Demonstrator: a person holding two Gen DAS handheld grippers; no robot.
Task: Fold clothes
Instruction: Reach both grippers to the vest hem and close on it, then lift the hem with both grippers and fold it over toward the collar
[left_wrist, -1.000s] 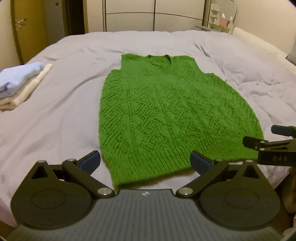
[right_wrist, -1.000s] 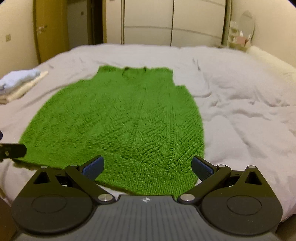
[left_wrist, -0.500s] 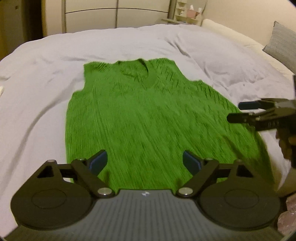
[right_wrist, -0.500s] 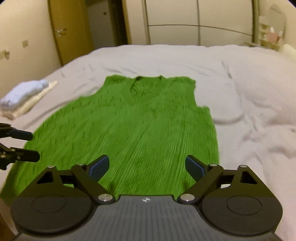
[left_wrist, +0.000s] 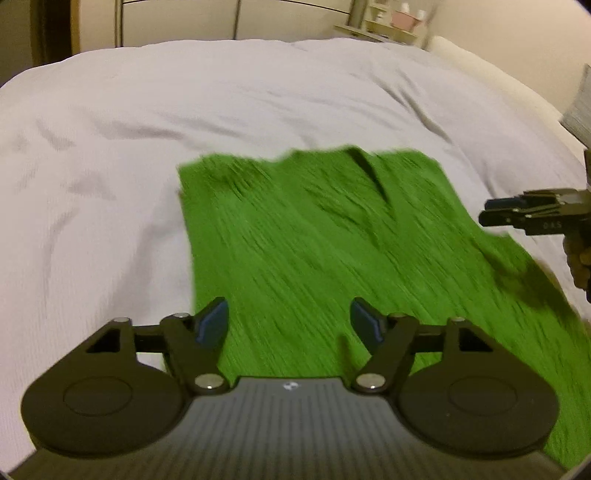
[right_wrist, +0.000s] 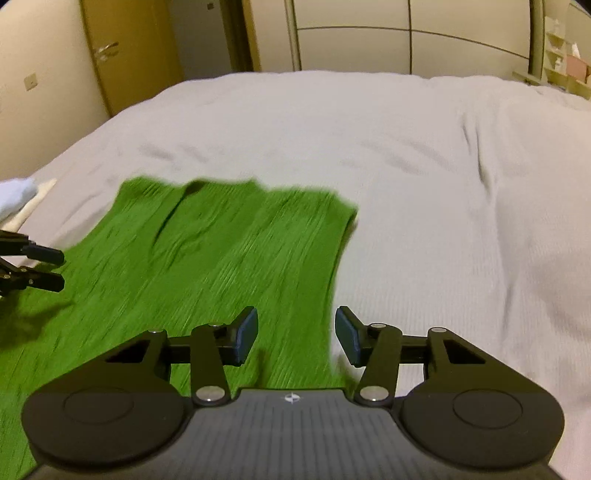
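Observation:
A green knitted sleeveless vest (left_wrist: 317, 236) lies flat on the bed, neck end far from me; it also shows in the right wrist view (right_wrist: 221, 258). My left gripper (left_wrist: 289, 323) is open and empty, hovering above the vest's left side near its left edge. My right gripper (right_wrist: 295, 334) is open, narrower than before, and empty above the vest's right edge. Each gripper shows in the other's view: the right one (left_wrist: 517, 212) at the far right, the left one (right_wrist: 37, 267) at the far left. Both views are motion-blurred.
The bed (left_wrist: 110, 184) is covered by a pale grey wrinkled sheet. A folded stack of light blue and cream clothes (right_wrist: 16, 199) sits at the bed's left edge. Wardrobe doors (right_wrist: 406, 37) and a shelf (left_wrist: 391, 22) stand behind the bed.
Both grippers have moved forward over the vest toward its shoulder end. Their jaws have narrowed, the right more than the left. The vest has not moved.

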